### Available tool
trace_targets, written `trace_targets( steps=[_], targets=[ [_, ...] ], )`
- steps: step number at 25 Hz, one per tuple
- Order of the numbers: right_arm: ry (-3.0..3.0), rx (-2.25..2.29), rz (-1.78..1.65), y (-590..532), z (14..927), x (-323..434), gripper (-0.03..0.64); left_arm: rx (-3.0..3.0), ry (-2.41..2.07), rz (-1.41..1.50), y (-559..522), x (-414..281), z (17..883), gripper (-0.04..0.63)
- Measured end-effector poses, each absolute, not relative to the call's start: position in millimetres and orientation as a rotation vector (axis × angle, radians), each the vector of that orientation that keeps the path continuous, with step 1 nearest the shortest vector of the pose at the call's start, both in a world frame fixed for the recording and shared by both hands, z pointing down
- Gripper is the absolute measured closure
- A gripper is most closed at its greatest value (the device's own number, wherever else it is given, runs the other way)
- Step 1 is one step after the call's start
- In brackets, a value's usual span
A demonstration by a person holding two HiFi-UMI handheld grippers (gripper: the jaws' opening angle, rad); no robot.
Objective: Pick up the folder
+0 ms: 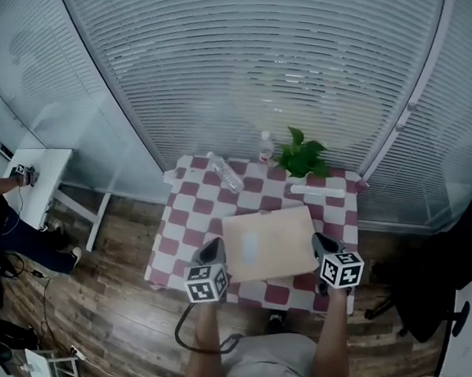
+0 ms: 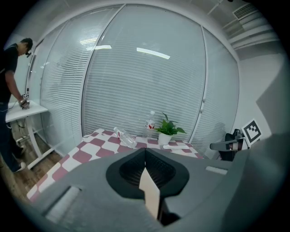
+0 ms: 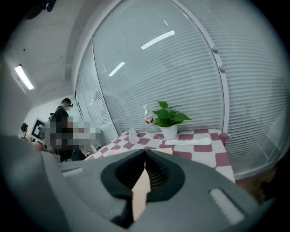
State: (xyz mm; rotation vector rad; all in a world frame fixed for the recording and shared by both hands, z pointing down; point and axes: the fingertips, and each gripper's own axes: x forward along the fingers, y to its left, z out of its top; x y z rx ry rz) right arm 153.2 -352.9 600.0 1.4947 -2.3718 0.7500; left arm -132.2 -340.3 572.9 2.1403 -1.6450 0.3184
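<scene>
A tan folder (image 1: 268,244) hangs flat over the red-and-white checkered table (image 1: 182,220), held at both side edges. My left gripper (image 1: 214,247) is shut on its left edge, and my right gripper (image 1: 320,243) is shut on its right edge. In the left gripper view the left gripper (image 2: 145,156) has its jaws together with a thin tan strip of the folder (image 2: 150,195) between them. The right gripper view shows the same: the right gripper (image 3: 145,156) pinches a tan sliver of the folder (image 3: 141,192). I cannot tell whether the folder touches the table.
At the table's far side a clear bottle (image 1: 225,173) lies down; an upright bottle (image 1: 265,145), a potted plant (image 1: 302,158) and a flat white item (image 1: 318,191) are there too. Blinds behind glass close the back. A small white desk (image 1: 45,167) stands left, a black chair (image 1: 447,268) right.
</scene>
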Motion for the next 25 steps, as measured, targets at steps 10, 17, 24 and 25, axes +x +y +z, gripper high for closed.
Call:
trace_targets(
  steps=[10,17,24,25],
  targets=[
    [-2.365,1.402,0.733,-365.9,629.3,153.7,0.615,2.011,-1.673,0.360,-334.6,-132.5,623.5,0.589],
    [-2.368,1.413,0.744,-375.5,639.7,170.1,0.615,1.932,-1.693,0.351,-333.8,-135.3,644.3,0.589],
    [-2.371,1.375,0.747,-383.5,653.0,179.1,0.612,1.885,-1.722,0.346,-330.8,-137.7,659.0,0.588],
    [-2.380,1.356,0.746,-384.8,653.8,178.4,0.601,1.875,-1.725,0.349,-331.2,-139.0,662.0,0.588]
  ],
)
